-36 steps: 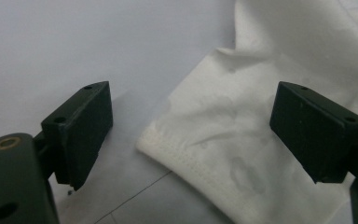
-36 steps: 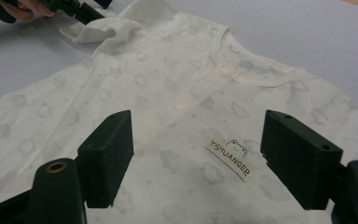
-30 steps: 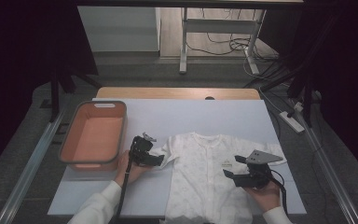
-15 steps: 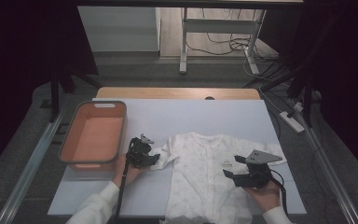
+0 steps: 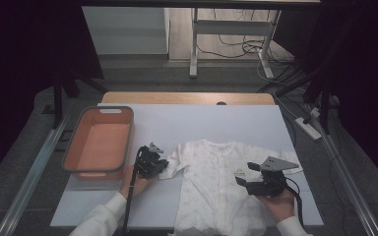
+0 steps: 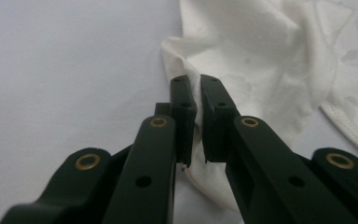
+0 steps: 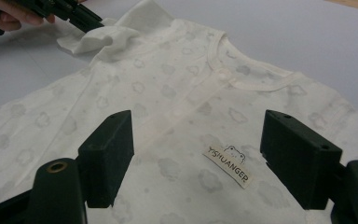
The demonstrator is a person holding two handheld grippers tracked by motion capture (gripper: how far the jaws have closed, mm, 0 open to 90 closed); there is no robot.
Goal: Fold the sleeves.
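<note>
A white baby garment (image 5: 216, 189) with a faint cloud print lies flat, front up, on the white table (image 5: 202, 123). My left gripper (image 5: 162, 164) is at the garment's left sleeve (image 5: 174, 164). In the left gripper view the jaws (image 6: 196, 81) are shut on a bunched fold of that sleeve (image 6: 242, 56). My right gripper (image 5: 241, 174) hovers over the garment's right side. Its jaws (image 7: 200, 126) stand wide open above the chest, with a small sewn label (image 7: 227, 168) between them. The left gripper (image 7: 74, 14) pinches the sleeve at the top left of the right gripper view.
An orange basket (image 5: 107, 110) stands on the table's left side, close to the left hand. The table's wooden back edge (image 5: 187, 97) runs behind the white surface. Bare white surface lies beyond the garment. A power strip (image 5: 309, 127) and cables are on the floor at right.
The left gripper has shifted slightly with the sleeve pinched in it, bunching the sleeve a little. The right gripper has stayed in place, open.
</note>
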